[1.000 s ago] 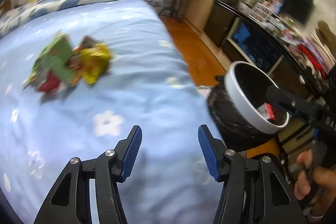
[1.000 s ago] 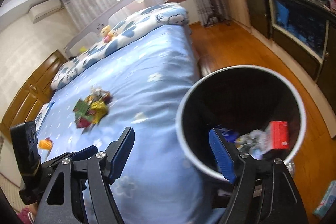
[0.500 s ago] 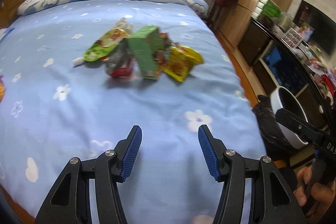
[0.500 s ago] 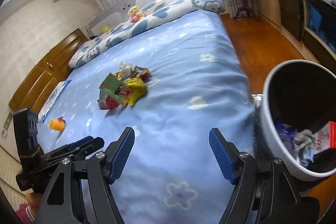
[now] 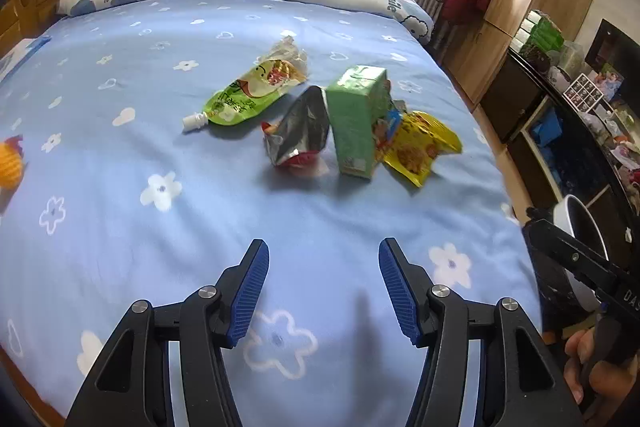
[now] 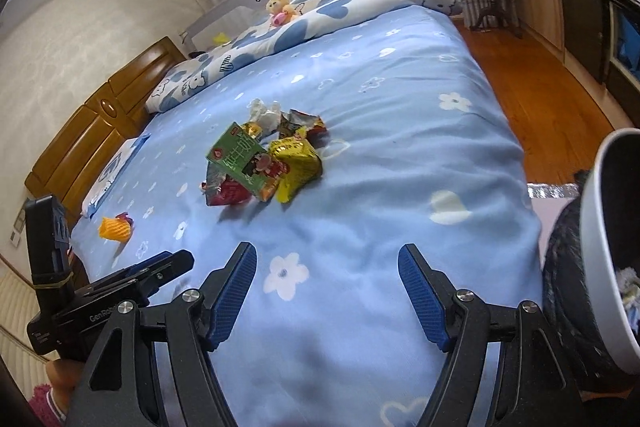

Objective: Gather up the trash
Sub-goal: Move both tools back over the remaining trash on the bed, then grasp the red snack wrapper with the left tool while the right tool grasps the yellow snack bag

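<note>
Hovering with left gripper (image 5: 322, 283) and right gripper (image 6: 328, 291) spread empty, wrapper pile (image 5: 332, 123) at frame centre awaiting collection, bin (image 6: 612, 247) lower right partly filled.

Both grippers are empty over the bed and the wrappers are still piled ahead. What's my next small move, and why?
Probably ease the left hand-held gripper forward to the silver wrapper, the nearest edge of the pile. Its jaws are open with nothing between them, and the right hand-held gripper sits closer to the trash bin.
</note>
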The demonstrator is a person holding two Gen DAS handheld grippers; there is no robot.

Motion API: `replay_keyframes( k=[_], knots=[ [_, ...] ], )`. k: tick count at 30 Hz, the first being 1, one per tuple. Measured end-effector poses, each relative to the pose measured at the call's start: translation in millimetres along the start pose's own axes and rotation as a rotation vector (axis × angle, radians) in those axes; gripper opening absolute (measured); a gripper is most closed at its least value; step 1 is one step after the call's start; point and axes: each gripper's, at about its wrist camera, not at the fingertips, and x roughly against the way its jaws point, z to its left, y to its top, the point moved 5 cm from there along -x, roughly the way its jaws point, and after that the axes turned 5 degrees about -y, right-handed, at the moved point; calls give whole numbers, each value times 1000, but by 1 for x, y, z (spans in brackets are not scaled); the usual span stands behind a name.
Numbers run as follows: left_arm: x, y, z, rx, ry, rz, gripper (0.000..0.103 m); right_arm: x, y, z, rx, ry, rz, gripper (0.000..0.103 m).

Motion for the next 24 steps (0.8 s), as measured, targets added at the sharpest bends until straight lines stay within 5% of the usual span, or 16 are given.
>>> replay_keyframes(
  k=[20,24],
  knots=[
    [-99,76,26,-18,-9,20,58,-91,44,23,51,44,56,75],
    [-113,79,25,-27,-20,20,50,-104,45,20,32,46,77,74]
  ],
)
